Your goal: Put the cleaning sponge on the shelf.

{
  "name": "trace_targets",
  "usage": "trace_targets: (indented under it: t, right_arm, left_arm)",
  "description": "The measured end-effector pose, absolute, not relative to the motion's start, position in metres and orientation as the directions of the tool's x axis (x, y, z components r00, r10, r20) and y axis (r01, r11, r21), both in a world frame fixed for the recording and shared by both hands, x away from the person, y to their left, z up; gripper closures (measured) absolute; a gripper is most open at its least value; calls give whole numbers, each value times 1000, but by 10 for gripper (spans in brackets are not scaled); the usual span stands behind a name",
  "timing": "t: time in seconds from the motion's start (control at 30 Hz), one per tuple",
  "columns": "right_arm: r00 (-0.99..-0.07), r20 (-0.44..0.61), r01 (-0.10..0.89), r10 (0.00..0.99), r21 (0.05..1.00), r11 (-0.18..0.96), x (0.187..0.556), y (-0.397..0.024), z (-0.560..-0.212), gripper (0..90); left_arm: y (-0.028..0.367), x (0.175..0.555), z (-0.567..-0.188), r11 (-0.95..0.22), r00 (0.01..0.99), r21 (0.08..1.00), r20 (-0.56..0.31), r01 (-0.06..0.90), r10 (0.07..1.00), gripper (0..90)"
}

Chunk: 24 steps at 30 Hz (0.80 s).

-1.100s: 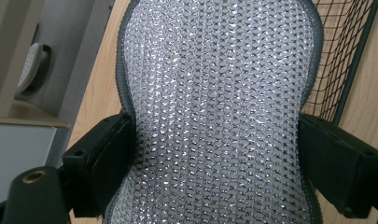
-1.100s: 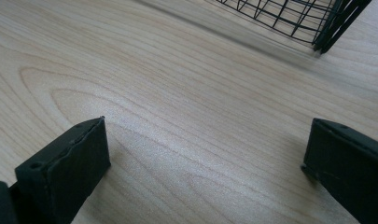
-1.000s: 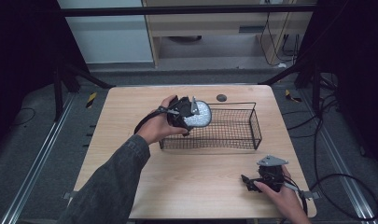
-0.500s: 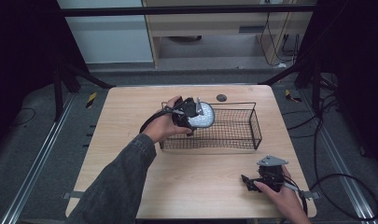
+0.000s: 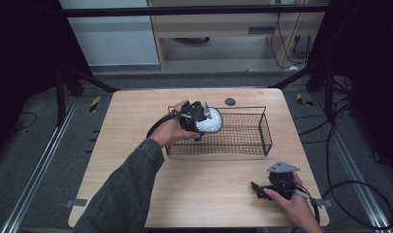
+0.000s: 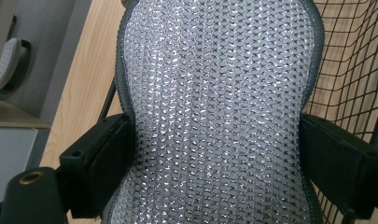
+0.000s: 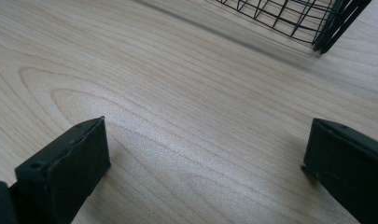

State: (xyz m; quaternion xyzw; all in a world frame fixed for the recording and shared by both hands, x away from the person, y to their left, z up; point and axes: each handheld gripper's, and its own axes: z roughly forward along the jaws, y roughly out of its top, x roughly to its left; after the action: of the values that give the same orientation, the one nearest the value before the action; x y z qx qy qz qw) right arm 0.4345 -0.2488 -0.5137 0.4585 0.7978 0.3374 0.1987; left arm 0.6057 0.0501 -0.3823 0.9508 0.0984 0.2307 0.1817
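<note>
one left hand-held gripper (image 5: 200, 118) clamps a silver mesh pad (image 5: 209, 121) over the wire basket (image 5: 264, 131); lowering and release come next; right hand-held gripper (image 7: 205, 172) rests agape, empty.

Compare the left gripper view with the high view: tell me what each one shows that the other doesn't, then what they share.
Left gripper view alone: the silvery woven texture of the mesh pad and its grey edging, pinched between both black jaws.

High view alone: the whole wire basket, the right gripper low near the table's front edge, and the left gripper over the basket's left end.

Both: the pad, basket wires, wooden tabletop.
</note>
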Motion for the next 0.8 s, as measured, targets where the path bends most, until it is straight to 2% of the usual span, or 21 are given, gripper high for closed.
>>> trace_targets:
  t: [0.1, 0.37, 0.8]
  right_arm:
    - [-501, -7, 597, 866, 722, 351, 435, -249, -514, 3]
    - [-502, -9, 595, 865, 722, 353, 435, -249, -514, 3]
    - [-501, -8, 596, 865, 722, 352, 435, -249, -514, 3]
  left_arm:
    - [52, 607, -385, -915, 880, 381, 380, 131, 285, 86]
    - [63, 609, -385, -887, 885, 423, 319, 187, 339, 51]
    - [66, 602, -377, -884, 884, 437, 331, 165, 329, 109]
